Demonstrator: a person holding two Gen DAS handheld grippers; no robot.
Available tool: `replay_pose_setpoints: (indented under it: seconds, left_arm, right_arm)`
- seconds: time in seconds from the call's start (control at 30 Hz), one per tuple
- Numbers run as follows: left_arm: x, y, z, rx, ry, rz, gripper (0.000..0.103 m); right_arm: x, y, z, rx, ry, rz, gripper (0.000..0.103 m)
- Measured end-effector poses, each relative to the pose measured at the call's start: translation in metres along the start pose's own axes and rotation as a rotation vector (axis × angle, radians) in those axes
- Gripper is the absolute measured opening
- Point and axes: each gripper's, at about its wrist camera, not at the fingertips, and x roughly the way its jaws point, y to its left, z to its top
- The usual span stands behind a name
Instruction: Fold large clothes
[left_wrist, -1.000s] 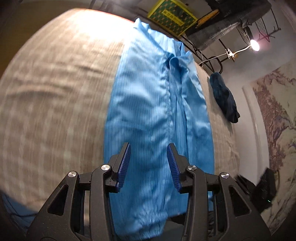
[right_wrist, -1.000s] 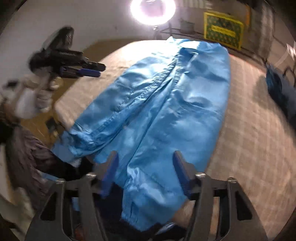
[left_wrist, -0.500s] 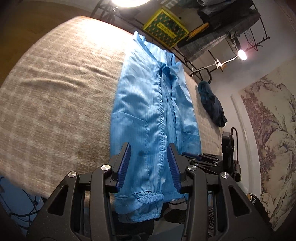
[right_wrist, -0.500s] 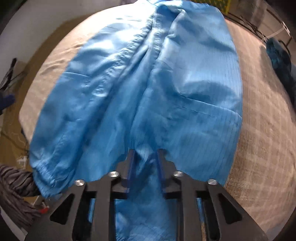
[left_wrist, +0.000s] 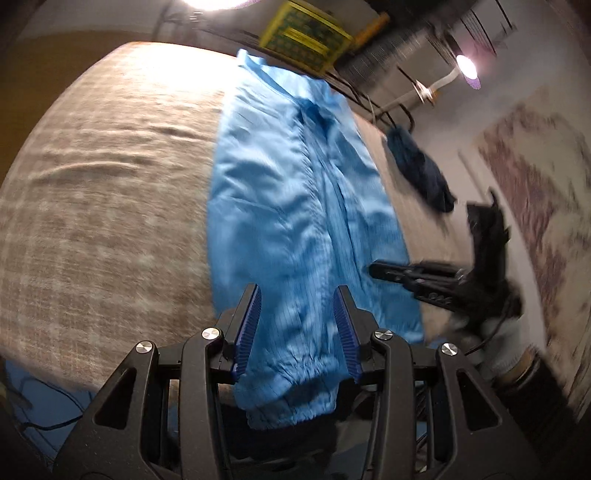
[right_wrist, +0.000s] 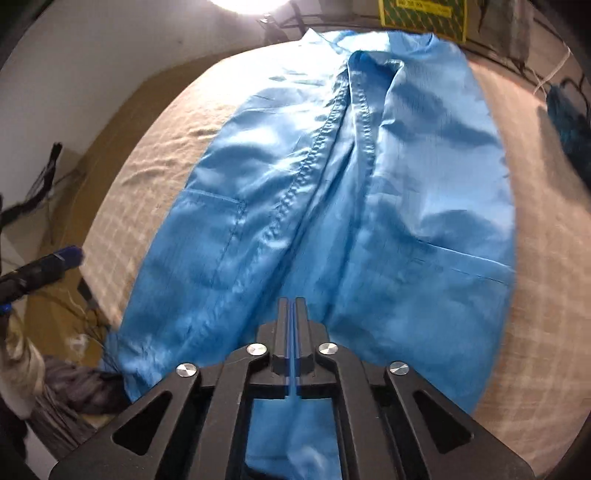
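The right gripper (right_wrist: 294, 306) has just been closing and now pinches a fold of the blue garment (right_wrist: 332, 206) near its lower hem. The left gripper (left_wrist: 297, 325) hangs with jaws apart over an elastic cuff, gripping nothing. The garment lies lengthwise on the checked beige bedspread (left_wrist: 103, 206).

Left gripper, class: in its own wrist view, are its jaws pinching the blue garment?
No: the left gripper stands open above the blue garment.
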Motion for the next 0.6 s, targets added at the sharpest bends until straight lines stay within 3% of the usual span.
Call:
replay_pose_setpoints:
  seconds: [0.1,0.3,0.37,0.4,0.43,0.5,0.6]
  left_arm:
    - [0.008,-0.009,-0.004,0.015,0.022,-0.011,0.040]
    - [0.009,-0.010,-0.001,-0.006,0.011,-0.019,0.040]
    - [0.010,-0.011,-0.002,-0.001,0.012,-0.015,0.041]
    - [0.010,-0.010,-0.002,-0.001,0.016,-0.015,0.040]
    - [0.011,-0.010,-0.003,-0.002,0.020,-0.013,0.040]
    - [0.012,-0.008,-0.004,-0.004,0.026,-0.010,0.040]
    - [0.013,-0.006,-0.005,-0.003,0.028,-0.006,0.040]
  right_arm:
    - [-0.008,-0.006,-0.013,-0.031,0.039,-0.020,0.046]
    - [0.011,-0.008,-0.036,-0.082,0.149,-0.110,0.047]
    - [0.018,-0.008,-0.042,-0.102,0.178,-0.119,0.035]
    - [0.020,-0.007,-0.045,-0.111,0.185,-0.121,0.011]
    - [0.022,-0.007,-0.047,-0.115,0.192,-0.119,0.000]
    - [0.023,-0.008,-0.049,-0.103,0.174,-0.102,0.000]
    - [0.016,-0.006,-0.045,-0.048,0.133,-0.006,0.000]
